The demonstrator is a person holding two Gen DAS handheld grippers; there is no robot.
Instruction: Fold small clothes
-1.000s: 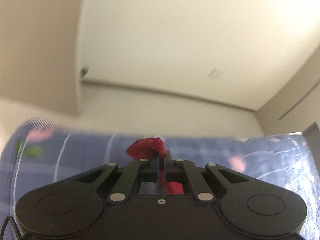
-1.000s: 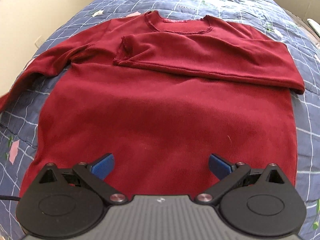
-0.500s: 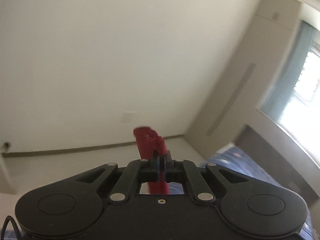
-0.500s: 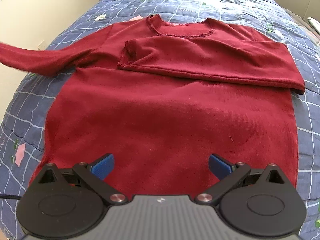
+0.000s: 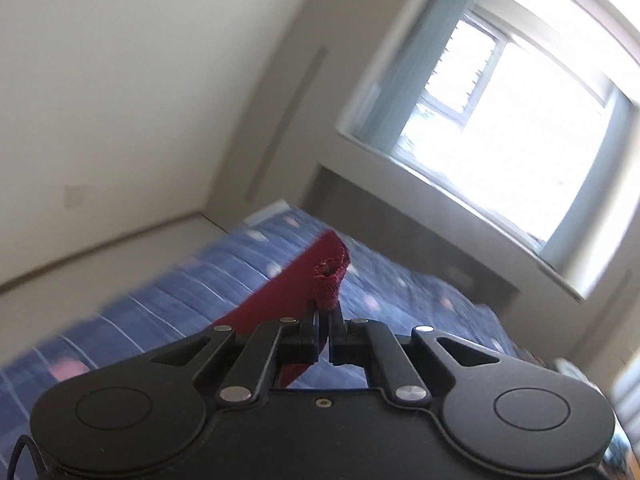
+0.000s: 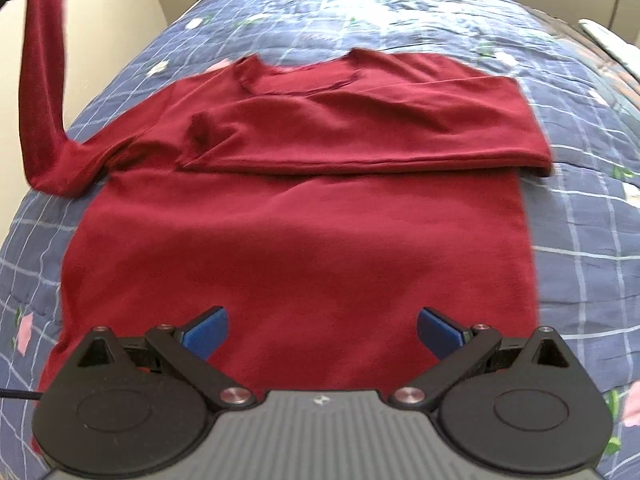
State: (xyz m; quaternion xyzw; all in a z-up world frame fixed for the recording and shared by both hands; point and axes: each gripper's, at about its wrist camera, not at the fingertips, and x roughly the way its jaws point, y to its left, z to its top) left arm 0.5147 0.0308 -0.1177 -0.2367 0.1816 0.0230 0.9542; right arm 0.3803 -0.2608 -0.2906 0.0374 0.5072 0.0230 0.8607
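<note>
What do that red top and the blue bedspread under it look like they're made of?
Red top: soft matte knit, probably cotton jersey; it drapes limply, and fine ribbing shows at the cuff.
Bedspread: likely quilted cotton, matte; stitched grid lines puff it slightly, with a printed flower pattern.

Red sweater (image 6: 304, 240): hem hidden behind the right gripper (image 6: 322, 330) body; lifted sleeve (image 6: 42, 80) runs out past the upper left corner, its cuff unseen in that view. Bedspread (image 5: 192, 300): motion-blurred in the left wrist view, print unreadable. Window (image 5: 516, 120): overexposed, outside indistinct. Pale object (image 6: 608, 38) at right edge: cut off, possibly a pillow.
</note>
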